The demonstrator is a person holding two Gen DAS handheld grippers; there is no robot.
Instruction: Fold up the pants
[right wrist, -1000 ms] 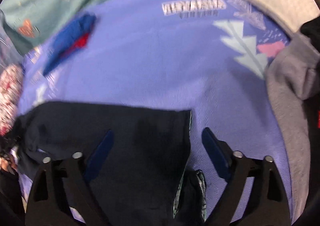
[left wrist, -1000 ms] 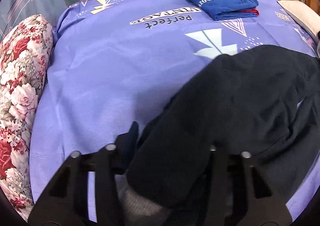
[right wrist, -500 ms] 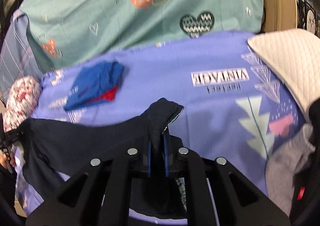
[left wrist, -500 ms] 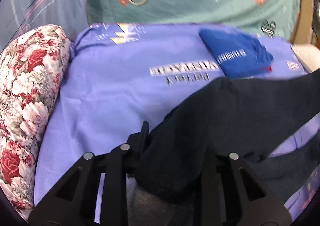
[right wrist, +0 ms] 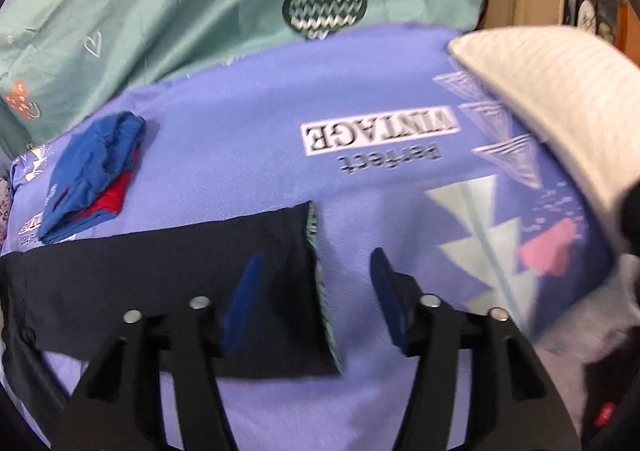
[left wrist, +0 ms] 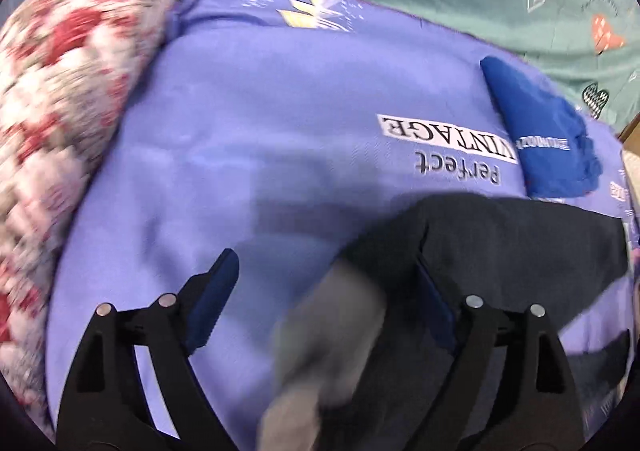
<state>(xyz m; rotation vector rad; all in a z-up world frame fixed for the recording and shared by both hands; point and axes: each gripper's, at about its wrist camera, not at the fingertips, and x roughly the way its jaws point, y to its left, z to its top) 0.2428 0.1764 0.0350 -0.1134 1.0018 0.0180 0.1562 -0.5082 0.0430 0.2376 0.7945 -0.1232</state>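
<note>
Dark navy pants (right wrist: 160,271) lie folded in a long band across the purple bedsheet (right wrist: 248,139). In the right wrist view my right gripper (right wrist: 316,291) hovers over the band's right end, jaws opening, blue pads clear of the cloth. In the left wrist view the pants (left wrist: 500,251) stretch to the right, with a blurred grey waistband lining (left wrist: 328,339) between the jaws. My left gripper (left wrist: 324,283) has its jaws opening wide, and neither pad presses the cloth.
A folded blue and red garment (right wrist: 92,175) rests on the sheet behind the pants, also seen as the blue garment (left wrist: 544,139). A floral pillow (left wrist: 60,111) borders the left, a white quilted pillow (right wrist: 560,99) the right. Grey clothing (right wrist: 580,331) lies at the right edge.
Both grippers were shut on the pants, lifting its edge half a second ago. Now both have let go and stand open, and the pants lie flat, folded over.
</note>
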